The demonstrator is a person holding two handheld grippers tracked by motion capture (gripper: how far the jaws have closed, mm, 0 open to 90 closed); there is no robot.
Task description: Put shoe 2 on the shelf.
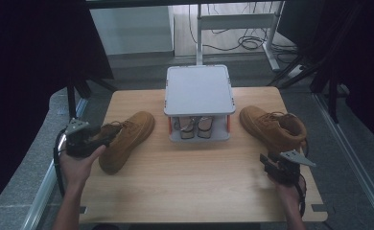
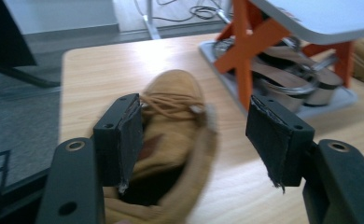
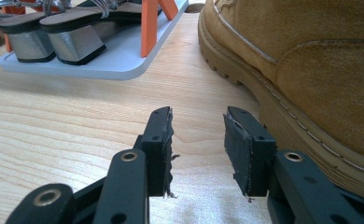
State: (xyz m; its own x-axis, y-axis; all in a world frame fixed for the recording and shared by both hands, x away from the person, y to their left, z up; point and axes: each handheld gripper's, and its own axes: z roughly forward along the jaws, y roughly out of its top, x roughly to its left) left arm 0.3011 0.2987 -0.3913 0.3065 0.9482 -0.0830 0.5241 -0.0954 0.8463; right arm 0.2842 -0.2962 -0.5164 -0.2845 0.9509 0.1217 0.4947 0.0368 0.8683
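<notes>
Tan suede boot (image 1: 125, 139) lies at left centre of the wooden worktop (image 1: 194, 167), its collar between the wide-open left gripper (image 2: 194, 140), while the right gripper (image 3: 199, 149), narrowly parted, grips nothing beside the other boot (image 1: 274, 127).

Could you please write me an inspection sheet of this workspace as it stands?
Surface: light wooden table, front part bare.
Job's things: two tan suede lace-up boots; left boot lies slanted, right boot stands upright.
Clutter: grey two-tier shoe rack with orange legs at the back centre, a pair of block-heeled sandals on its lower shelf.
Grippers: left gripper open, one jaw inside the left boot's opening; right gripper open, beside the right boot's heel, apart from it.
Cables: black cable trailing from the left gripper; loose cables on the floor behind.
Surroundings: black curtains at both sides, desk frame behind.
</notes>
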